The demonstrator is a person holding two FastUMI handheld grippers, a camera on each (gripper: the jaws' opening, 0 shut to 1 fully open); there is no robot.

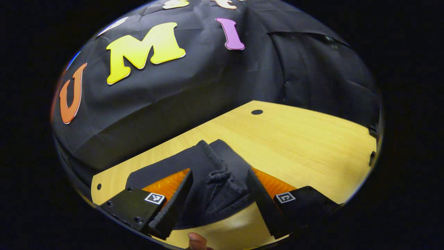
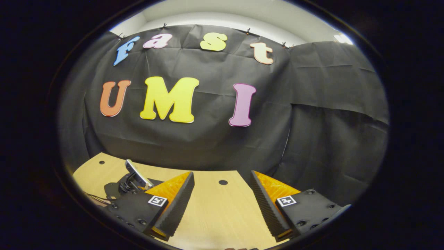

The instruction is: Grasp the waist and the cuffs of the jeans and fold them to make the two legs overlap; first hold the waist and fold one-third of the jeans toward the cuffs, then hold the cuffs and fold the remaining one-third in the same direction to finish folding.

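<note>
In the left gripper view, the left gripper [image 1: 218, 205] hangs with its fingers apart over the wooden table [image 1: 305, 146]. The dark jeans [image 1: 215, 177] lie bunched on the table between and below those fingers, neither visibly pressing the cloth. In the right gripper view, the right gripper [image 2: 220, 205] stands with fingers spread over bare tabletop, the other gripper [image 2: 133, 182] farther left.

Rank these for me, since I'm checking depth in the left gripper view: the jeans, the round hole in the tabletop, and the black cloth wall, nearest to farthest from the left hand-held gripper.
1. Jeans: dark fabric bunched between the fingers of the left hand-held gripper, at the near table edge.
2. Round hole: farther up the wooden tabletop, slightly right.
3. Black cloth wall: behind the table's far edge.
</note>
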